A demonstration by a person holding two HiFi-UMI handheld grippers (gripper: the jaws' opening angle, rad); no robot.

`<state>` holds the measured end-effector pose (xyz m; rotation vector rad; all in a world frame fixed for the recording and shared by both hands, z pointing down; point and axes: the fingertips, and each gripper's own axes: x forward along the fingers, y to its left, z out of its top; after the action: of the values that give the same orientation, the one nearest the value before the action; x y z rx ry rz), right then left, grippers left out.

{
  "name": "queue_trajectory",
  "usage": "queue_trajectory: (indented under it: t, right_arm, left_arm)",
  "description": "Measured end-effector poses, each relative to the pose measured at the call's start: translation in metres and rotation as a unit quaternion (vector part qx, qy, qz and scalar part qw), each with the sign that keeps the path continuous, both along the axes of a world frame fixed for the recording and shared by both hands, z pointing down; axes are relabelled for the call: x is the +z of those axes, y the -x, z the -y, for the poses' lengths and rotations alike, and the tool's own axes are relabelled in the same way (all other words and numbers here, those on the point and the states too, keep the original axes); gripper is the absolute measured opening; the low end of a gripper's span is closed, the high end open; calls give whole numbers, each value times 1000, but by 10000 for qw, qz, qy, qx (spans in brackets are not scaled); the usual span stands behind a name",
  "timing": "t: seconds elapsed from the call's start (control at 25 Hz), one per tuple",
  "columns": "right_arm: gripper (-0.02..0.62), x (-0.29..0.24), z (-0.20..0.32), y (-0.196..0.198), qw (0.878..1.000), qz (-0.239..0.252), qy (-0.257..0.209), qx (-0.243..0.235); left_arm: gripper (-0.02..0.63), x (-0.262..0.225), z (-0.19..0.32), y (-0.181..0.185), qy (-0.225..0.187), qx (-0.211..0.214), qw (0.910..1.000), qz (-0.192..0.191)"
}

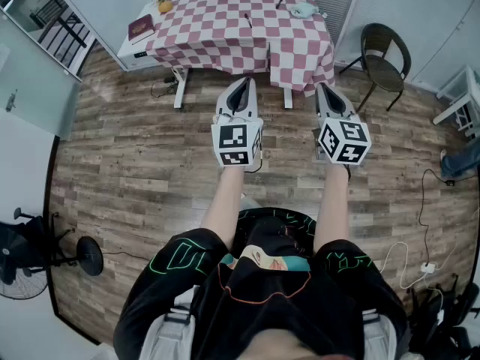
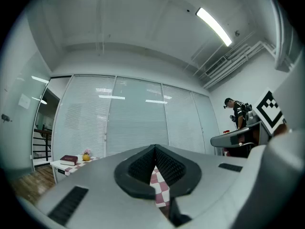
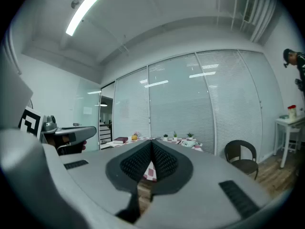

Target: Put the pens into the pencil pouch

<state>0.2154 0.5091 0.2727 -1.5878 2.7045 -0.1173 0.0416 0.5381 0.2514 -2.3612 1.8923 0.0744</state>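
Head view, plank wooden floor point(image 1: 135, 163): the person stands on it well apart from the table, so the step in hand is judged to be the approach.
Table with pink-and-white checked cloth point(image 1: 225, 40): it lies straight ahead of both grippers. It is best met square to its near edge, stopping where the far side is within reach.
Dark round-backed chair point(image 1: 384, 55): it stands right of the table, so the walk should stay to its left.
Left hand-held gripper point(image 1: 242, 82): held out about level, jaws closed together with nothing between them, as the left gripper view point(image 2: 155, 149) shows.
Right hand-held gripper point(image 1: 325, 88): likewise level, closed and empty point(image 3: 151, 144). Both should be opened before reaching in.
Pale mint soft pouch point(image 1: 304, 10): it lies on the table's far right part. Whether its mouth is open cannot be told, so one gripper likely needs to hold it steady.
Dark slim pens point(image 1: 248, 19): one lies near the middle of the cloth, and the other pen point(image 1: 279, 3) lies near the back edge, beside the pouch. Each is best pinched across its barrel near mid-length.
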Motion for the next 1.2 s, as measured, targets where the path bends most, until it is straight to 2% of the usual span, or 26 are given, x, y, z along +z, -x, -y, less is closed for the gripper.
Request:
queue_trajectory:
  t: [0.44,0.64,0.76,1.04,1.2]
  right_arm:
    - [2,7,29,-26,9985,-247,343,357]
    - [3,5,38,-19,9988,-263,346,232]
    - [2,4,47,-18,9987,-246,417,137]
    - [3,27,55,-1,9972,-317,655,-198]
    - [3,37,66,8,9961,-324,740,-348]
  left_arm:
    - [-5,8,23,-12,263,-40,9996,7]
    - [-5,9,37,-6,384,-174,9991,-29]
    - [-6,15,51,-3,669,-394,9970,-8]
    - [-6,32,57,-10,875,-273,9958,43]
    - [-6,44,63,-1,987,-295,9947,20]
